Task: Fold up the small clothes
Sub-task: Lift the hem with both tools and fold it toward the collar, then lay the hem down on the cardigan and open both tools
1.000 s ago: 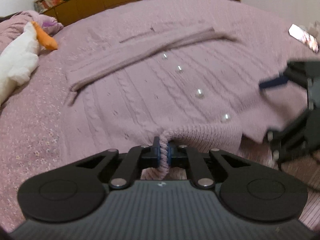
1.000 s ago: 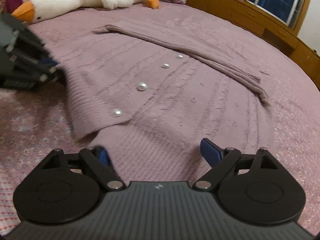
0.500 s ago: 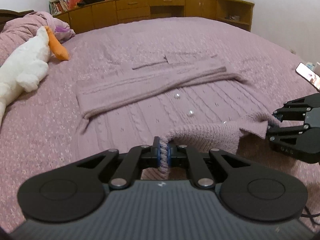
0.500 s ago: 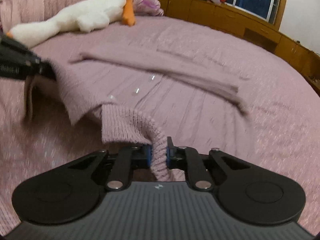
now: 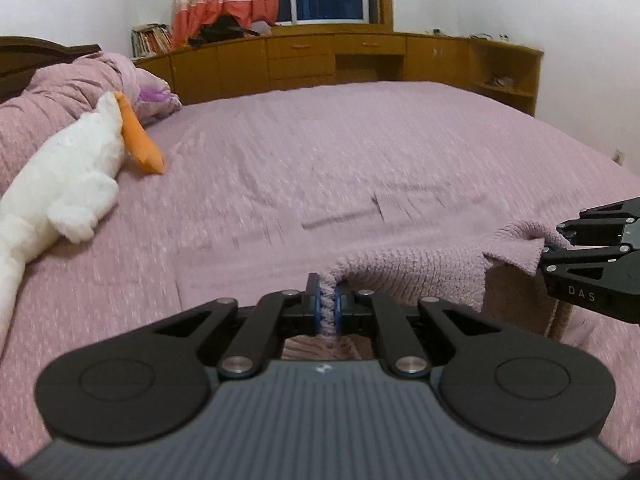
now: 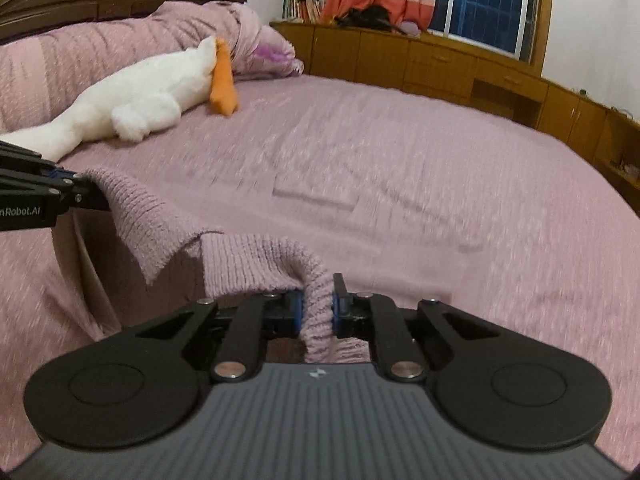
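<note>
The left gripper (image 5: 328, 307) is clamped on one corner of the ribbed hem of a mauve knit cardigan (image 5: 412, 276), and the right gripper (image 6: 318, 308) is clamped on the other corner of the same hem. Between them the hem hangs raised above the bed (image 5: 360, 140); in the left view the right gripper is at 3 o'clock. The rest of the cardigan lies flat at 12 o'clock, blurred. A white plush goose (image 6: 136, 96) lies at 10 o'clock, well apart. I judge the bottom fold is only begun: the hem must be carried forward and laid down, and later folds remain.
</note>
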`<state>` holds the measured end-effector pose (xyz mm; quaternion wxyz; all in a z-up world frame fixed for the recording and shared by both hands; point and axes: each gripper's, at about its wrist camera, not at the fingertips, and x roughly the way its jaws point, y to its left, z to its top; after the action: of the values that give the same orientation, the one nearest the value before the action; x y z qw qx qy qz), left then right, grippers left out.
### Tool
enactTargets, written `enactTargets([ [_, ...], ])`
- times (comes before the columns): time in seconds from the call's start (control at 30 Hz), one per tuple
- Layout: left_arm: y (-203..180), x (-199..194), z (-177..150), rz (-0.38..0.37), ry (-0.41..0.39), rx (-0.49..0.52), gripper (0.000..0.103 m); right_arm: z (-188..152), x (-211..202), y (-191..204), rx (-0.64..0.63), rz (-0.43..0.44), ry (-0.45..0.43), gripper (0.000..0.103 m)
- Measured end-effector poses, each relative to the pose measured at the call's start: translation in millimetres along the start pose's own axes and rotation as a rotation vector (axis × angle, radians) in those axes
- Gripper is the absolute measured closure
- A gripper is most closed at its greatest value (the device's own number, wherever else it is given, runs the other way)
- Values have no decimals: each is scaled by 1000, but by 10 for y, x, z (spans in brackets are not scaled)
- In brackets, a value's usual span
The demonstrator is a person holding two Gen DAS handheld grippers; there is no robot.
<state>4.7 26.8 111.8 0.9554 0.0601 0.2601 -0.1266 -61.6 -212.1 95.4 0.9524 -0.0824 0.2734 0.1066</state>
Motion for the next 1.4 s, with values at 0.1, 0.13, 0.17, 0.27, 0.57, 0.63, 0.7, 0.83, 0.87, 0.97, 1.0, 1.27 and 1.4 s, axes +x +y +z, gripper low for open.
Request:
enactTargets([
  [0.1, 67, 186, 163, 18, -13, -5, 95, 243, 190, -85, -2, 1, -8, 89],
  [0.13, 86, 250, 208, 23, -16, -6, 95, 310, 260, -115, -2, 0, -9, 89],
  [0.17, 108, 335, 260, 29, -17, -10, 95, 395, 360, -156, 0, -1, -6, 89],
  [0.27, 168, 564, 364, 41, -15, -22, 94, 561, 617, -240, 4, -10, 3, 89],
  [0.57, 328, 1436, 410, 72, 90, -61, 94, 727, 1548, -372, 19, -18, 114, 89],
  [0.63, 326, 1584, 375, 79, 114, -55, 94, 711, 1760, -392, 30, -15, 148, 89],
  [0.7, 335, 1714, 345, 84, 138, -55, 94, 668, 1921, -412, 37, -17, 173, 89],
  [0.83, 373, 1924, 276, 93, 169, -56, 94, 599, 2153, -401, 44, -17, 213, 89],
  [0.87, 378, 1961, 263, 94, 176, -58, 94, 586, 2207, -410, 45, -17, 220, 88],
  [0.97, 396, 2060, 212, 95, 192, -62, 92, 508, 2214, -409, 54, -15, 224, 88],
  [1.0, 394, 2083, 198, 97, 196, -58, 91, 496, 2233, -412, 56, -14, 225, 88],
  [1.27, 424, 1968, 226, 126, 221, -58, 60, 474, 2105, -452, 93, -27, 205, 56],
  [1.4, 482, 1778, 227, 114, 217, -59, 52, 454, 1883, -489, 115, -32, 173, 41],
])
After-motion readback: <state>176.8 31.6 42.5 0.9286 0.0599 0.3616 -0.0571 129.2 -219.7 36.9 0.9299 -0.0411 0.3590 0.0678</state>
